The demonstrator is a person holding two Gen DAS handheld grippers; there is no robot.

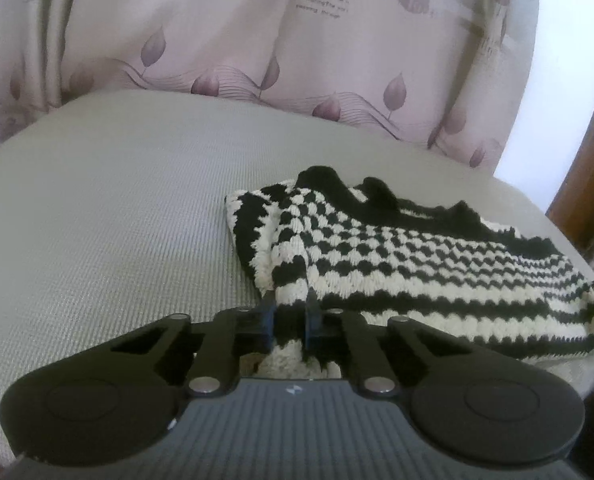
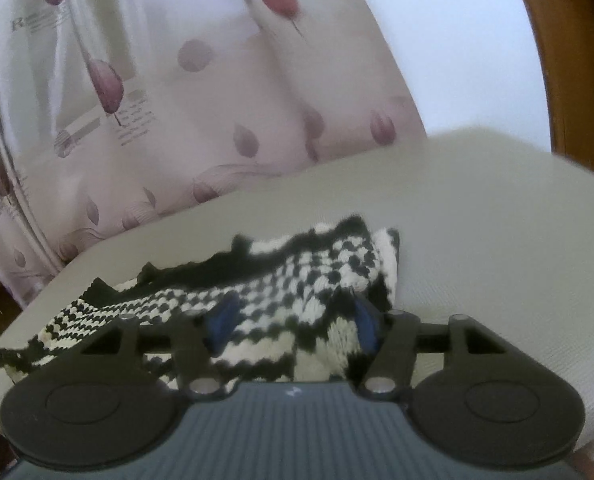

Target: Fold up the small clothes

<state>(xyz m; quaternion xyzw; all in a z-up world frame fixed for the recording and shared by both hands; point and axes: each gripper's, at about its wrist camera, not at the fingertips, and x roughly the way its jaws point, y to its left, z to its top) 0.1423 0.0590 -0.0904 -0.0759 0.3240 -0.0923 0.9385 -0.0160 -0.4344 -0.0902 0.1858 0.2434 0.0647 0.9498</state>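
Note:
A small black-and-white knitted garment (image 1: 397,256) lies on a pale grey cushioned surface (image 1: 109,216). My left gripper (image 1: 291,312) is shut on the garment's near left edge, the knit pinched between its blue pads. In the right wrist view the same garment (image 2: 289,276) lies in front of my right gripper (image 2: 293,320), whose jaws stand wide apart over the garment's near right part, with knit fabric between the blue pads (image 2: 225,316). That view is blurred by motion.
A pink curtain with purple leaf prints (image 1: 233,40) hangs right behind the surface. A brown wooden frame (image 2: 569,60) stands at the far right. The surface's edge (image 2: 37,300) falls off at the left in the right wrist view.

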